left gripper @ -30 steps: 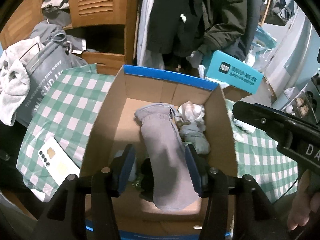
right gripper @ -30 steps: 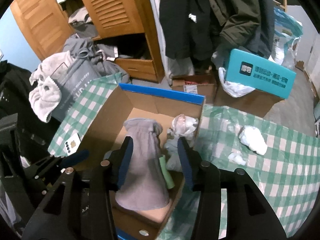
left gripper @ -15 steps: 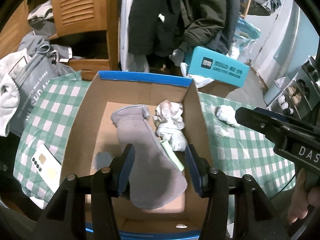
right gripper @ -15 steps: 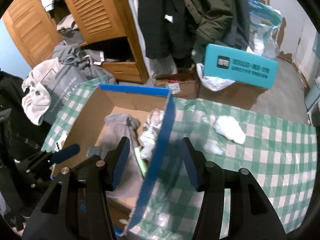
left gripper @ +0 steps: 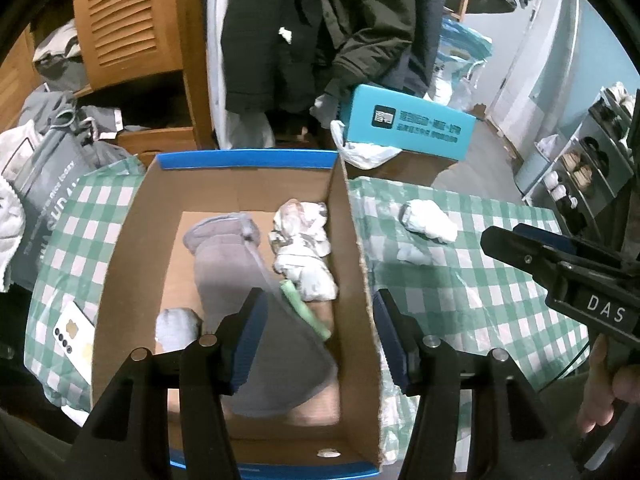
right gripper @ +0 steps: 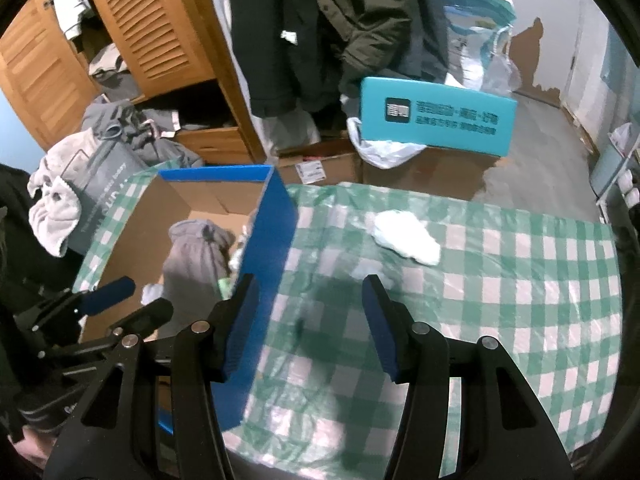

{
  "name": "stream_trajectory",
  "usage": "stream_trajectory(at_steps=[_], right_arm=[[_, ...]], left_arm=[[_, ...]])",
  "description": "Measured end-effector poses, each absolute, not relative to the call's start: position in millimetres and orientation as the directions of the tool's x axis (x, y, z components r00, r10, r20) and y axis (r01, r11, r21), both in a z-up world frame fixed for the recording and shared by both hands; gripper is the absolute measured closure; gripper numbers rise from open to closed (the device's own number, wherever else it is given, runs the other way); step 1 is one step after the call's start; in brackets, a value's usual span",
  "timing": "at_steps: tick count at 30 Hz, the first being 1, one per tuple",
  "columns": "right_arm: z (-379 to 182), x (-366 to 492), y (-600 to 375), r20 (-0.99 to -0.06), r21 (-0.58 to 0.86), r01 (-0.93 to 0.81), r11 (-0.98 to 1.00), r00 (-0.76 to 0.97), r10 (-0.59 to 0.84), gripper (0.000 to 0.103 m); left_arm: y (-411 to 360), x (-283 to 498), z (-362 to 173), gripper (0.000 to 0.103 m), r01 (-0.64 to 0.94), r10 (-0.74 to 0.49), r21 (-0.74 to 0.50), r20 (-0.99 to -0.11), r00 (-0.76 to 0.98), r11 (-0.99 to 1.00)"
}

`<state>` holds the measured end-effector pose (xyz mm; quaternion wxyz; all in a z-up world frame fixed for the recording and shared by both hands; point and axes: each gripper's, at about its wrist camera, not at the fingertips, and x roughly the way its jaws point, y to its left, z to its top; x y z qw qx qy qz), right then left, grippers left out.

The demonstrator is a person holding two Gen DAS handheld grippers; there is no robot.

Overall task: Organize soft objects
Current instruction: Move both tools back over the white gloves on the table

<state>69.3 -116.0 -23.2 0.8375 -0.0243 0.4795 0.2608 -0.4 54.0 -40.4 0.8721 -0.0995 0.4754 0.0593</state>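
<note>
A cardboard box with blue edges (left gripper: pixel 356 264) (right gripper: pixel 272 232) stands on the green checked table. Inside lie a long grey cloth (left gripper: pixel 248 280) (right gripper: pixel 196 256), crumpled white pieces (left gripper: pixel 304 248), a small grey-white ball (left gripper: pixel 176 328) and a green strip (left gripper: pixel 304 308). A white crumpled cloth (left gripper: pixel 428 220) (right gripper: pixel 406 238) lies on the table right of the box. My left gripper (left gripper: pixel 318 332) is open and empty above the box's near right part. My right gripper (right gripper: pixel 308 320) is open and empty above the table, right of the box wall.
A phone (left gripper: pixel 74 336) lies on the table left of the box. A teal carton (left gripper: pixel 408 128) (right gripper: pixel 436 120) sits on boxes beyond the table. Wooden louvred cabinets (right gripper: pixel 152 36), hanging coats and a clothes pile (right gripper: pixel 84 168) stand behind.
The grey cloth was let go and now lies in the box. Both grippers lifted back and shifted right; the right one now hangs over the table beside the box.
</note>
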Motion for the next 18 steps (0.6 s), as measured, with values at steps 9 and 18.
stream_trajectory(at_steps=[9,18], right_arm=[[-31.6,69.7,-152.4,-0.824,0.189,-0.419,0.888,0.423,0.376,0.049],[-37.8,74.2,-183.7,-0.827,0.191,-0.377,0.906,0.435,0.356,0.048]], left_arm=[[25.7,8.6,-40.6,0.047,-0.152,-0.01,-0.108,-0.846,0.533,0.982],[0.0,16.3,-41.2,0.043,-0.107,-0.017,-0.087,-0.847,0.531,0.99]])
